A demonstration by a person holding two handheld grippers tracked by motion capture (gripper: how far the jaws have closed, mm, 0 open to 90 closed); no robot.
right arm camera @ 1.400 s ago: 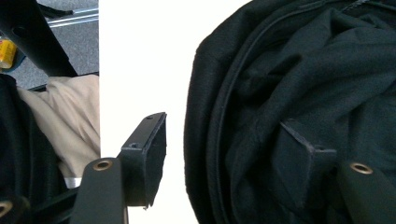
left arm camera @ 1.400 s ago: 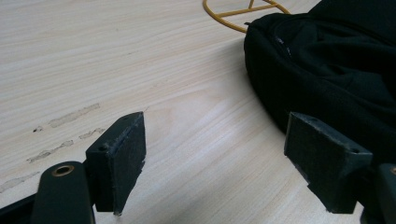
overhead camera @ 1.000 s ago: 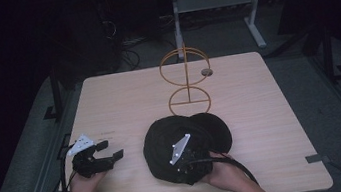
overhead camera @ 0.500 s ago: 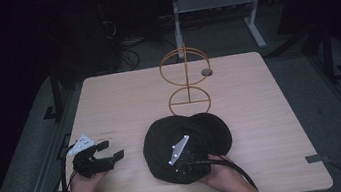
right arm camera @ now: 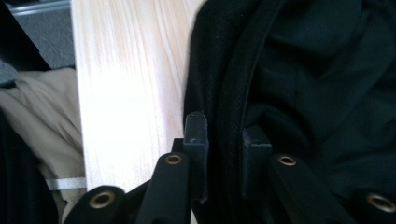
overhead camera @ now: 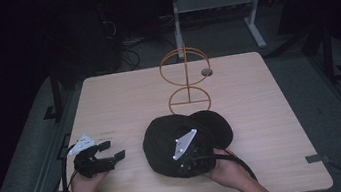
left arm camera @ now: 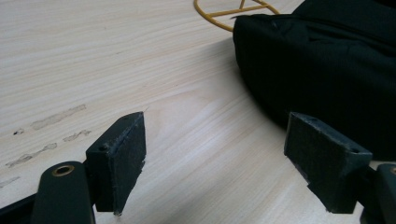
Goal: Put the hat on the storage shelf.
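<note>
The right gripper (overhead camera: 188, 150) sits on the near side of the black cap (overhead camera: 164, 139), and over the last second it has crept slightly toward the person's edge of the table (overhead camera: 272, 112), the hand turning a little with it. The cap itself has barely shifted; it lies flat on the near middle of the table, its brim pointing toward the far right, just in front of the orange wire stand (overhead camera: 186, 81).

In the right gripper view the 2 jaws stand close together with the cap's stitched rim (right arm camera: 226, 126) pinched between them, one pad outside the fabric, the other inside the crown. That reads as a firm hold on the edge, though the dark cloth makes it hard to be sure how deep the pads bite.

The left gripper (overhead camera: 103, 155) has not moved: it rests on the table well to the left of the cap, jaws spread wide and holding nothing. Its own view shows the bare wood between the 2 pads (left arm camera: 122, 154) and the cap's side (left arm camera: 327, 70) off to one flank, near but not touching.

So the change is small: the grip is set and the hand is starting to draw back. I judge the lift toward the stand, where the cap would likely hang, as about to begin.
</note>
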